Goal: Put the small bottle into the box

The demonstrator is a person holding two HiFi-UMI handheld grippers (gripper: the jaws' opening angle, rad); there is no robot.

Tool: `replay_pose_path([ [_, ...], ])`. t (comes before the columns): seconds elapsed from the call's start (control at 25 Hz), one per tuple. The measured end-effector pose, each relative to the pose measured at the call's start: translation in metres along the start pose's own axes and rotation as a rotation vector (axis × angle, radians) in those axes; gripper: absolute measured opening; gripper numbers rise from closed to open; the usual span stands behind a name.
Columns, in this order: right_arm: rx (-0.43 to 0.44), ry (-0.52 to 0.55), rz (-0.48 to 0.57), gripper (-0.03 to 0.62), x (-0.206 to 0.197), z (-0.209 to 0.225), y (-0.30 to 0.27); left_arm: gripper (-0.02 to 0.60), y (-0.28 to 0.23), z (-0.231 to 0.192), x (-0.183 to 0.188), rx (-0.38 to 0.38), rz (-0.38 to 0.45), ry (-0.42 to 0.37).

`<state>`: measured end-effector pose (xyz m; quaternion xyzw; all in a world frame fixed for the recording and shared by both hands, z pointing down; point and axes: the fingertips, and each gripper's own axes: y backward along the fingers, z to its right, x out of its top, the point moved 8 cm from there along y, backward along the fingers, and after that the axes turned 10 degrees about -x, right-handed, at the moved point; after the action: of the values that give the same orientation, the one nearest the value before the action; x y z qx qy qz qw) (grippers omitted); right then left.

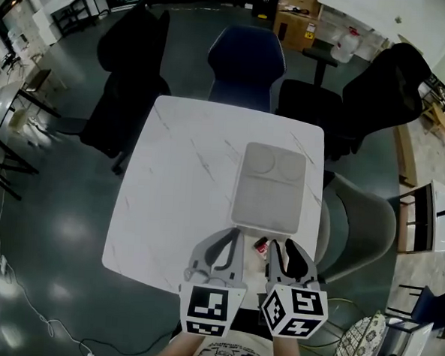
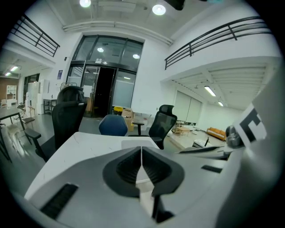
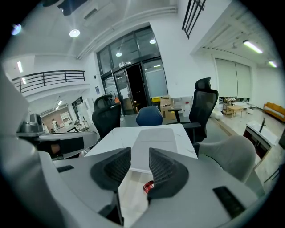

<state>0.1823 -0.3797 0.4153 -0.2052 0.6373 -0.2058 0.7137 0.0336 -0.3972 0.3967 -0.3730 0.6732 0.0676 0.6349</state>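
The small bottle (image 1: 261,246) with a red cap lies on the white table (image 1: 177,186) near its front edge, just before the near end of the shallow grey box (image 1: 271,188). My right gripper (image 1: 284,250) hovers right beside it, with an open gap between the jaws and nothing in that gap. In the right gripper view the bottle (image 3: 148,187) peeks out low under the right jaw of this gripper (image 3: 140,161), and the box (image 3: 156,142) lies straight ahead. My left gripper (image 1: 232,240) rests to the bottle's left, and the left gripper view shows its jaws (image 2: 141,155) pressed together and empty.
A blue chair (image 1: 244,62) and black office chairs (image 1: 131,70) (image 1: 310,103) stand at the table's far side. A grey chair (image 1: 363,220) sits close to the right edge. The table's left half (image 1: 168,208) is bare marble.
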Motion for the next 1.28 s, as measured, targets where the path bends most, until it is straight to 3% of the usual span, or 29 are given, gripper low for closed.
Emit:
replay_pose_path([
  [0.44,0.019,-0.004,0.106,0.120,0.022,-0.009,0.034,0.020,0.024,0.014,0.025,0.001,0.085,-0.053],
  [1.28,0.031,0.013,0.174,0.109,0.032,-0.022,0.058,0.020,0.052,0.024,0.041,0.000,0.162,-0.098],
])
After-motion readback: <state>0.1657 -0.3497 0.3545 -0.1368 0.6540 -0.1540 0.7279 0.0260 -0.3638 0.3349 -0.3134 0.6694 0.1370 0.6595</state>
